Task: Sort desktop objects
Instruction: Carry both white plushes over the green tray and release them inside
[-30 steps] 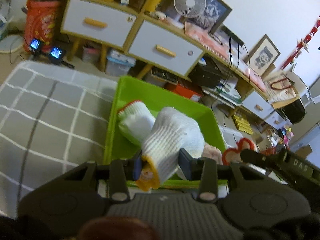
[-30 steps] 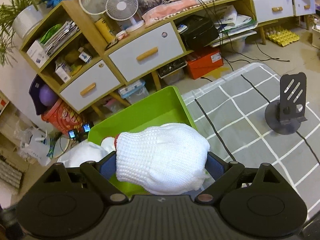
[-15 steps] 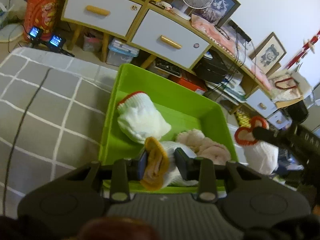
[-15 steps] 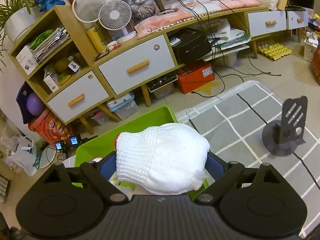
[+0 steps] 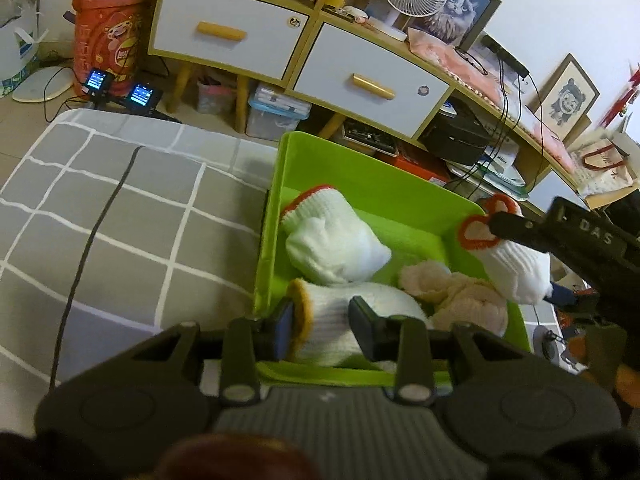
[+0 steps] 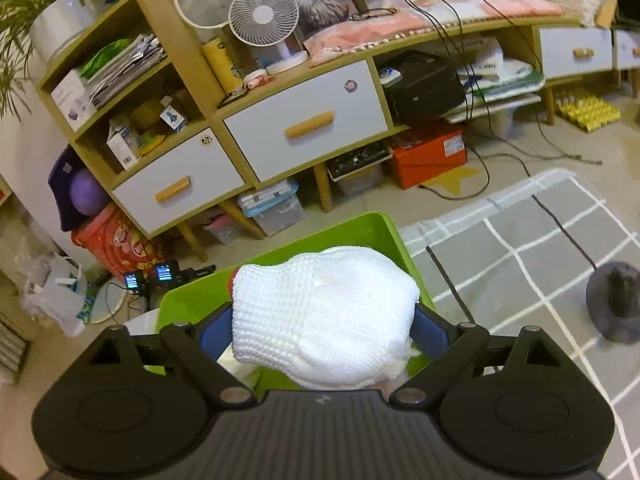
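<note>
Lowered since the earlier frame, the left gripper [image 5: 320,326] pinches a yellow-cuffed white knitted glove [image 5: 344,326] inside the green plastic bin [image 5: 276,216]; the right gripper [image 6: 320,330], jaws wide, clasps a red-cuffed white knitted glove [image 6: 324,320] above it.

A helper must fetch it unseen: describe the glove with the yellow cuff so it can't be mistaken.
Find the green bin on the grey checked cloth. The glove lies at its near edge, pinched in the left claw. Its cuff is mustard yellow; the white gloves beside it have orange-red cuffs, and the other neighbour is a beige fuzzy bundle.
</note>
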Tool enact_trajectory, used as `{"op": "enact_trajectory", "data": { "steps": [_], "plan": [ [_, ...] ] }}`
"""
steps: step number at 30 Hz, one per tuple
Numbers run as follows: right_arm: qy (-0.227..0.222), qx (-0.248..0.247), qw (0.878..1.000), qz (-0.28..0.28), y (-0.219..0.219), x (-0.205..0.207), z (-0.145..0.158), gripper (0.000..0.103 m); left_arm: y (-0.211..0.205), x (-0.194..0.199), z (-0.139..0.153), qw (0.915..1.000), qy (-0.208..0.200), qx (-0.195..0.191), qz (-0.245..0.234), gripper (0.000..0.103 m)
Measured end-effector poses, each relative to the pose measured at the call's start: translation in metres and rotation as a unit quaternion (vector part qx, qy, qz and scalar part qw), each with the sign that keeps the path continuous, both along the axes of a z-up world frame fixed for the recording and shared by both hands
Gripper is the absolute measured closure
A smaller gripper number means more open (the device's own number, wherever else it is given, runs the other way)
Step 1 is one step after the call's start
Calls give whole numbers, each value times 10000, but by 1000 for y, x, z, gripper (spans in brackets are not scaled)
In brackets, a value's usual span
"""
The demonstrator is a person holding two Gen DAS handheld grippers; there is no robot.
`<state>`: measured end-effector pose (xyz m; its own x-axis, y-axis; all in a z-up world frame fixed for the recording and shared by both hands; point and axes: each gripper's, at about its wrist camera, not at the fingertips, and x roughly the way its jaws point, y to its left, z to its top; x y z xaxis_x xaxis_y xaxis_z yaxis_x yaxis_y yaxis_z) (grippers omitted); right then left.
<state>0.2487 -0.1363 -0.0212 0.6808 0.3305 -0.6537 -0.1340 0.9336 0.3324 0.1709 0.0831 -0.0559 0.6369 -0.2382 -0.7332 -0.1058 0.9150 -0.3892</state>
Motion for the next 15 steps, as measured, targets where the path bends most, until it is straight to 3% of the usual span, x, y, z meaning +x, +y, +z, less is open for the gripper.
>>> {"op": "enact_trajectory", "data": {
  "steps": [15],
  "plan": [
    [-143, -248, 9996, 5, 12, 10, -9, 9, -13, -4, 4, 9995, -123, 281, -126, 59]
  ]
}}
